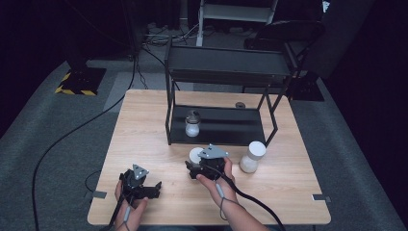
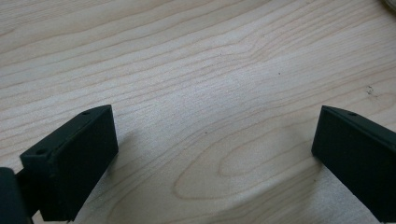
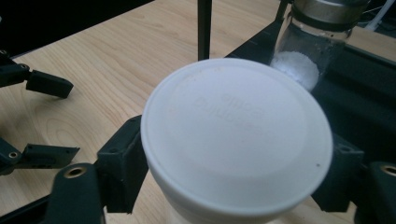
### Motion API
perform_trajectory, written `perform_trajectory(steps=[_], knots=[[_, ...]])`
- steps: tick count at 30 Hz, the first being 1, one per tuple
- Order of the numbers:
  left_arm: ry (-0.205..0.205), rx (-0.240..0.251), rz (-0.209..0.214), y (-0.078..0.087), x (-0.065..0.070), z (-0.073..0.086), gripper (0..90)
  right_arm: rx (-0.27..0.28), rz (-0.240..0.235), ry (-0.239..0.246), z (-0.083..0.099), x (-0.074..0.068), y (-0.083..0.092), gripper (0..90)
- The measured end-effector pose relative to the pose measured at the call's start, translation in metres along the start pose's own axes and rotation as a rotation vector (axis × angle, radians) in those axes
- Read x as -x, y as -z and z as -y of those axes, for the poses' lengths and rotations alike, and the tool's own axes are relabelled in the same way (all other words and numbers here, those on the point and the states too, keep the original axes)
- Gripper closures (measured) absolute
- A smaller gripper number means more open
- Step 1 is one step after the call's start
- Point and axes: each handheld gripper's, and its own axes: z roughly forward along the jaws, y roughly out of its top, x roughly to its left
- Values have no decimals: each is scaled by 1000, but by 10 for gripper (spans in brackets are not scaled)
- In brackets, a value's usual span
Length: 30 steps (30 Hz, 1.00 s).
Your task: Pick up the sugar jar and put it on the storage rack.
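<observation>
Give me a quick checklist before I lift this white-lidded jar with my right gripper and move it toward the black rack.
1. Right gripper jaws on both sides of the white-lidded jar: ok.
2. Firm grip on the jar: cannot tell; contact is hidden under the lid.
3. Left gripper open, nothing between its jaws: ok.
4. Second white-lidded jar stands apart to the right: ok.
5. Space on the rack's lower shelf beside the metal-capped jar: ok.
6. Jar upright: ok.

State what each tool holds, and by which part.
The right tool grips the white-lidded jar by its body just under the lid. The left tool is open, holding nothing.
</observation>
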Motion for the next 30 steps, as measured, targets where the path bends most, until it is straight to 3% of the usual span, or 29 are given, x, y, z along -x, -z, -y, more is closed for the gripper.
perform_trajectory(steps=[3,19,30], knots=[[0,0,0,0,0,0,3,-1,7,9,0,-1,0,335],[0,0,0,0,0,0,3,-13,2,7,-4,3,1,341],[0,0,0,0,0,0,3,8,9,-9,-13,9,14,342]])
